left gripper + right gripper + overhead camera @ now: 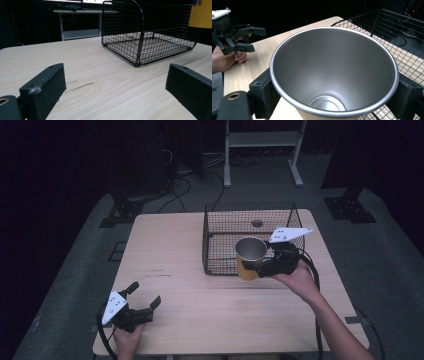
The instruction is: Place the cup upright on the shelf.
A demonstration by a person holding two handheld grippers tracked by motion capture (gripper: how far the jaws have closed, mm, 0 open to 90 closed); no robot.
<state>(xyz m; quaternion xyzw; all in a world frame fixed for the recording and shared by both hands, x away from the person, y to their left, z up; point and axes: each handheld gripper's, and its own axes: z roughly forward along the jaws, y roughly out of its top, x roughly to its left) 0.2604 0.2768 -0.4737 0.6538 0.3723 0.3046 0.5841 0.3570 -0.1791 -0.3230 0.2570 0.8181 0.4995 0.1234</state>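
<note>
Resting low at the near left corner of the table [170, 245], the left gripper [142, 297] has its jaws spread wide with nothing between them; in the left gripper view only bare wood lies in the gap, and the hand [127, 340] holding it sits at the table's front edge. This side appears to have no part in the work for now.

Moving rightward, the middle of the table carries nothing. Beyond it stands the black wire basket [220, 227], open at the top, with nothing to be seen on its mesh floor.

At the basket's near wall, the right gripper [260, 266] has its jaws closed against opposite sides of the yellow cup [248, 270], just under the rim. The cup is upright, steel-lined and empty, as the right gripper view [334, 75] makes plain. It is lifted off the table, hanging beside or just over the basket's front edge; I cannot tell which.

As I judge it, the pickup is done and the placing remains: the cup is not yet inside the basket. What stands in the way is the front wall itself, which the cup's base must clear before it can be lowered onto the mesh.
</note>
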